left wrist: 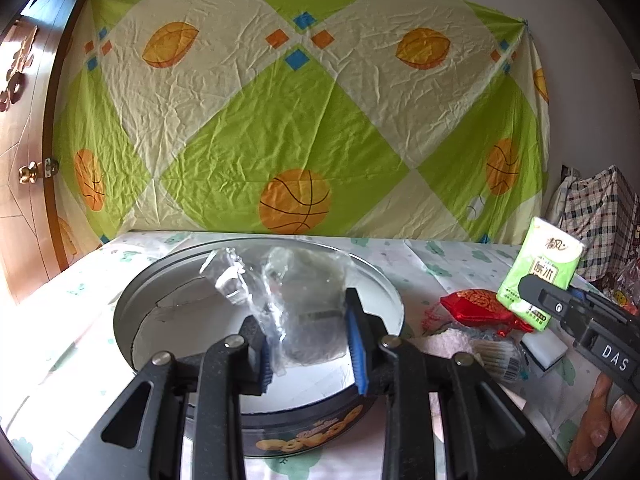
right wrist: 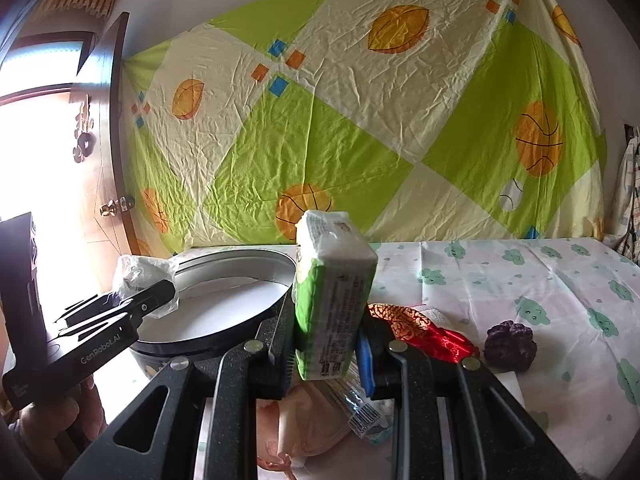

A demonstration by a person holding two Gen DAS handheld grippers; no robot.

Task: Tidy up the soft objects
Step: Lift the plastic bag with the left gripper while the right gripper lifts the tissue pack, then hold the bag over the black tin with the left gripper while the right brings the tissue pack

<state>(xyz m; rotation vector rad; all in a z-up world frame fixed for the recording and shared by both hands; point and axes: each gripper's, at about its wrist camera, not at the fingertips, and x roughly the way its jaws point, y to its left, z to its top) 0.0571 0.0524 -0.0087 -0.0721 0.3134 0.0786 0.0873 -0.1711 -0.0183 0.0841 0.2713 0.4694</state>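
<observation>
The left hand-held gripper [left wrist: 310, 344] clamps a clear plastic bag of grey stuff [left wrist: 308, 304] over the open round cookie tin [left wrist: 132, 320]. The right hand-held gripper [right wrist: 326, 350] grips a green tissue pack [right wrist: 332, 296] above the bench [right wrist: 520, 276]; a red embroidered pouch [right wrist: 420, 330] lies beyond.

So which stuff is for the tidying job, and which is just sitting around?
For the job:
- round tin
- plastic-wrapped bundle in the left tool
- green tissue pack in the right tool
- red pouch
- purple lump

Just lying about:
- patterned sheet
- wooden door
</observation>
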